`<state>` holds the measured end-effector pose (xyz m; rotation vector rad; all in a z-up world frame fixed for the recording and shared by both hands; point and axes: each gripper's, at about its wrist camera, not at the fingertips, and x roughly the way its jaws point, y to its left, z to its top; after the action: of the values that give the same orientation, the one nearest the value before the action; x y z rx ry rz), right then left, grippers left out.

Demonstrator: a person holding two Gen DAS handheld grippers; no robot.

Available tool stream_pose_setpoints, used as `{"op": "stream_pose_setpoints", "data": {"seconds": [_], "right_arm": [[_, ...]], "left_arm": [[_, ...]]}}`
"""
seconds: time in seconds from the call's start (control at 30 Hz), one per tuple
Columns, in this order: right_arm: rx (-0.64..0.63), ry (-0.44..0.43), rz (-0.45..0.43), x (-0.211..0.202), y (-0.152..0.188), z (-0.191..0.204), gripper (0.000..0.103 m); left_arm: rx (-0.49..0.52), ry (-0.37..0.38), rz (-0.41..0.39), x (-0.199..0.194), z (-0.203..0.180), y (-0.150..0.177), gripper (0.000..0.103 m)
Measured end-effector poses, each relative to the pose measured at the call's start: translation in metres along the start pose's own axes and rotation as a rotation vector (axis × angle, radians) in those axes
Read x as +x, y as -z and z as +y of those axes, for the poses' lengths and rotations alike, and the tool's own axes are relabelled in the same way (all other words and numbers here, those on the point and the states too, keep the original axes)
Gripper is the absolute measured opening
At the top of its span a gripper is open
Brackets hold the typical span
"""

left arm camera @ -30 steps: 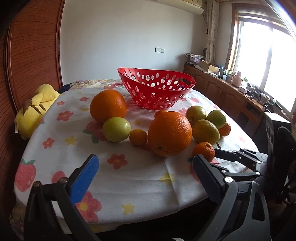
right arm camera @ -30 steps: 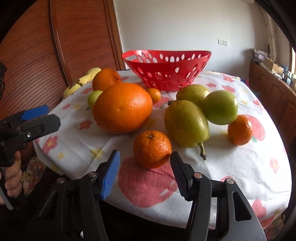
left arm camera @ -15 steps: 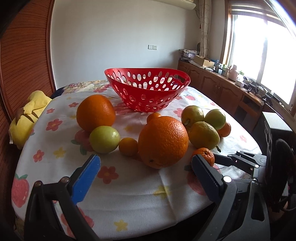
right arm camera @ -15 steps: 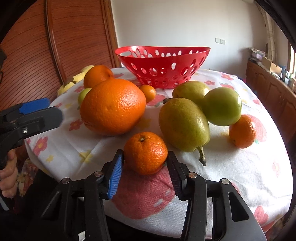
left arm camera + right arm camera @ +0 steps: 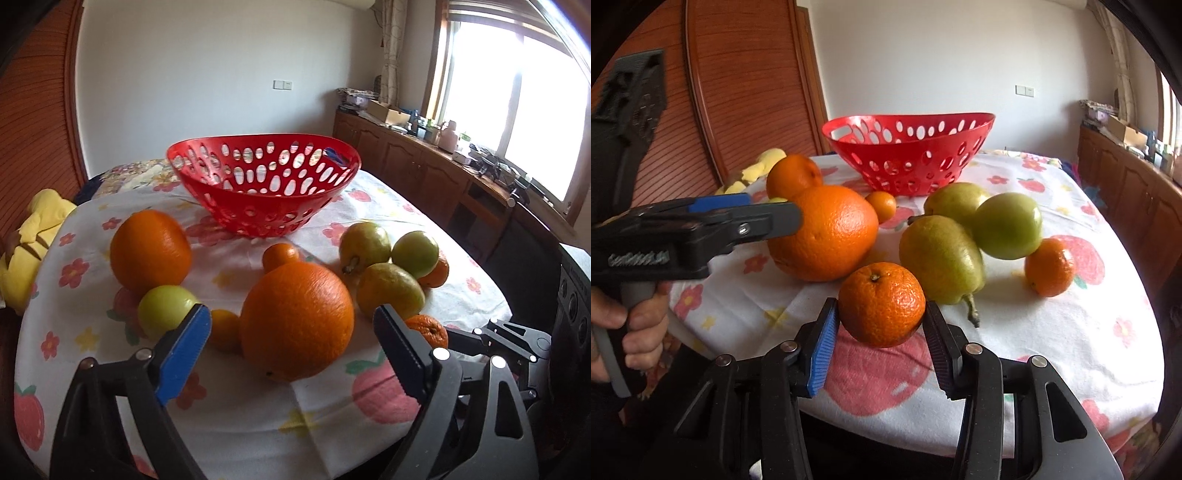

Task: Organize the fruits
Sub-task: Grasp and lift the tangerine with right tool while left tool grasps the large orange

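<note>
A red perforated basket (image 5: pixel 264 184) stands empty at the back of the table; it also shows in the right wrist view (image 5: pixel 908 155). My left gripper (image 5: pixel 291 332) is open, its jaws on either side of a big orange (image 5: pixel 295 321), not touching it. My right gripper (image 5: pixel 881 321) is shut on a small mandarin (image 5: pixel 881 304) and holds it just above the cloth. The big orange (image 5: pixel 823 232) also shows in the right wrist view, with the left gripper beside it.
A second big orange (image 5: pixel 149 251), a green fruit (image 5: pixel 164 310), small mandarins (image 5: pixel 223 328) and pears (image 5: pixel 942 254) lie on the flowered tablecloth (image 5: pixel 229 406). A yellow plush toy (image 5: pixel 26 243) sits at the left edge. Wooden cabinets (image 5: pixel 424 166) line the right wall.
My left gripper has moved forward to straddle the big orange. My right gripper has closed on the small mandarin and lifted it slightly.
</note>
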<state>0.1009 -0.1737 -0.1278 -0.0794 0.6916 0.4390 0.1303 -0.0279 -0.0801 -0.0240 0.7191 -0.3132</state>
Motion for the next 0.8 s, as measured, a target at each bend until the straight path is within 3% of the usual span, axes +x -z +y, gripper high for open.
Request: {"op": "stream_pose_setpoints", "data": {"seconds": [0.8], "right_arm": [[0.0,-0.003,-0.036,-0.015,-0.005,-0.003,0.047]], "left_arm": [[0.154,-0.038,0.177,0.046,-0.014,-0.01,0.088]]}}
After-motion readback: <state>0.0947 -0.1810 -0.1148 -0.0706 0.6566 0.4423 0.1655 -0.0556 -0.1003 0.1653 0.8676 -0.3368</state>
